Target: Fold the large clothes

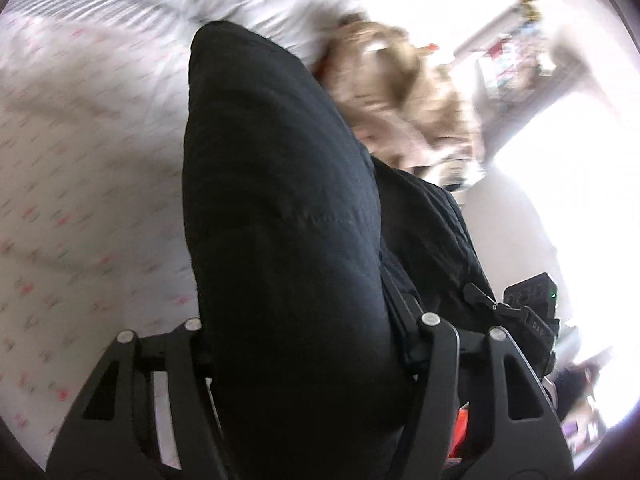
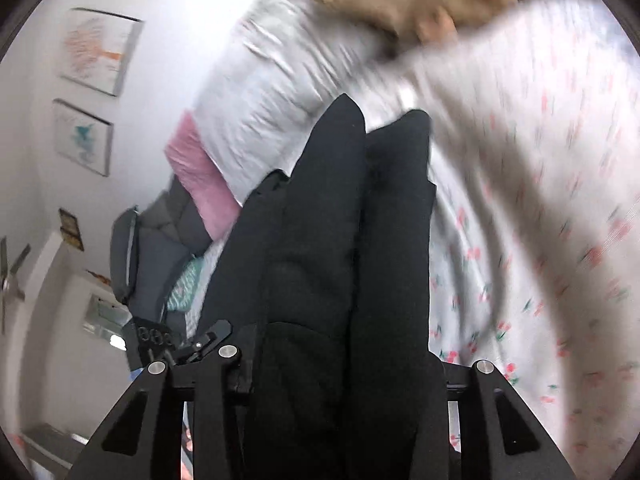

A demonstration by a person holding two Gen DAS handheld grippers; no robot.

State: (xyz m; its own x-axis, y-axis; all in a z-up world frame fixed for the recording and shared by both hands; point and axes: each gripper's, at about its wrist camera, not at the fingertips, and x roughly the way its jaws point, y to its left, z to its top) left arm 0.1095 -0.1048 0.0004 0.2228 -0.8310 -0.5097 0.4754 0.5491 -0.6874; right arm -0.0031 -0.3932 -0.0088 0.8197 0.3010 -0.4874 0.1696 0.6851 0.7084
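Left wrist view, motion-blurred, left gripper [image 1: 308,344] pinching bulky black quilted garment [image 1: 280,200] over cherry-print bedsheet [image 1: 80,200]; right gripper [image 2: 340,368] apparently clamping same dark fabric, fingertips hidden.

1 black garment [image 2: 320,280]. 2 grippers on it: left gripper [image 1: 308,344], right gripper [image 2: 340,364]. 1 pink pillow [image 2: 200,176] left of garment; 2 framed pictures [image 2: 100,52] further left.
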